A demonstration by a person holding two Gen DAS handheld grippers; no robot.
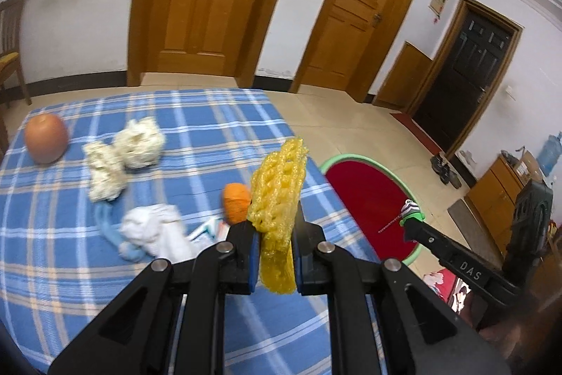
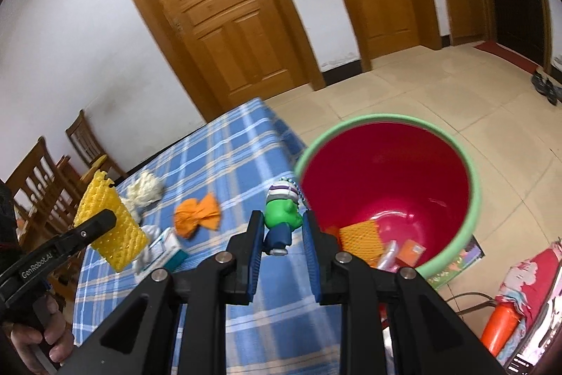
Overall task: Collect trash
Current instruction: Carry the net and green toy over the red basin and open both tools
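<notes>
Trash held in both grippers beside the red bin (image 2: 386,171)

Left gripper (image 1: 275,234) pinches yellow foam netting (image 1: 277,185) above the plaid tablecloth (image 1: 175,129); right gripper (image 2: 282,231) clamps a green figurine (image 2: 282,217) near the bin's rim; orange scraps lie inside.

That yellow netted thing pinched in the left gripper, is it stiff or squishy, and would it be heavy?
The yellow foam net looks squishy: it narrows where the left gripper pinches it. It is probably very light, since its open mesh stands upright above the jaws without drooping. Its bumpy surface likely resists slipping.
</notes>
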